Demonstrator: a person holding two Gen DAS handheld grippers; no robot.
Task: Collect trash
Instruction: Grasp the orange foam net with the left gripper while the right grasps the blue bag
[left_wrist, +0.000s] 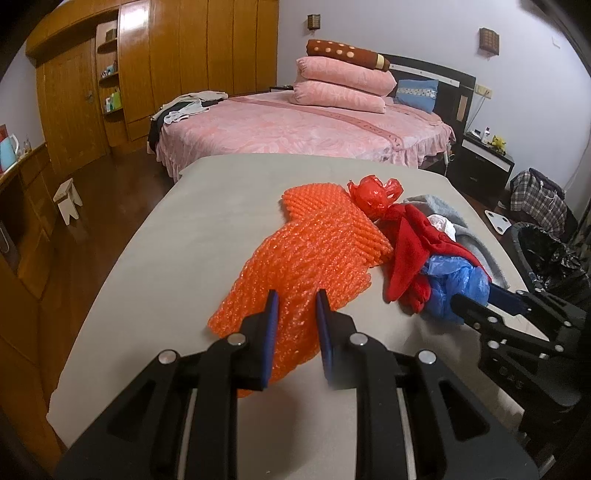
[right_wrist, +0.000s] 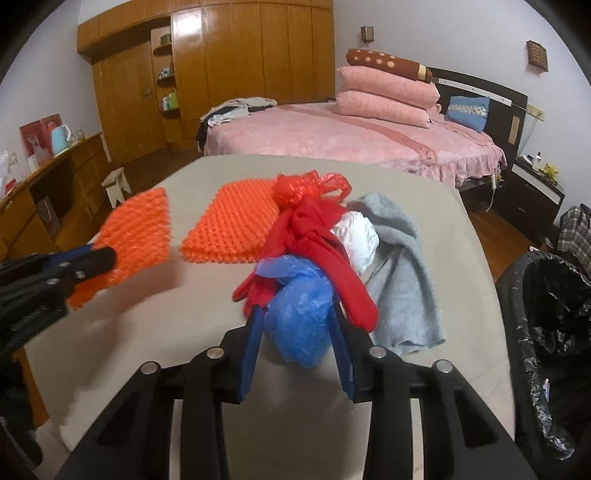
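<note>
An orange bubble-wrap sheet (left_wrist: 314, 254) lies on the grey table (left_wrist: 207, 229). My left gripper (left_wrist: 297, 301) is shut on its near end; the right wrist view shows that end (right_wrist: 136, 229) lifted in the left gripper (right_wrist: 110, 258). A second orange piece (right_wrist: 236, 229) lies flat. My right gripper (right_wrist: 297, 317) is closed around a crumpled blue plastic bag (right_wrist: 299, 314); it also shows in the left wrist view (left_wrist: 454, 288). A red plastic bag (right_wrist: 310, 188), red cloth (right_wrist: 325, 254), white wad (right_wrist: 358, 236) and grey cloth (right_wrist: 402, 280) lie behind.
A black bin lined with a black bag (right_wrist: 554, 317) stands at the table's right edge. A pink bed (left_wrist: 303, 125) is beyond the table. A wooden wardrobe (left_wrist: 166, 62), a side counter (right_wrist: 55, 177) and a small stool (left_wrist: 68, 199) are on the left.
</note>
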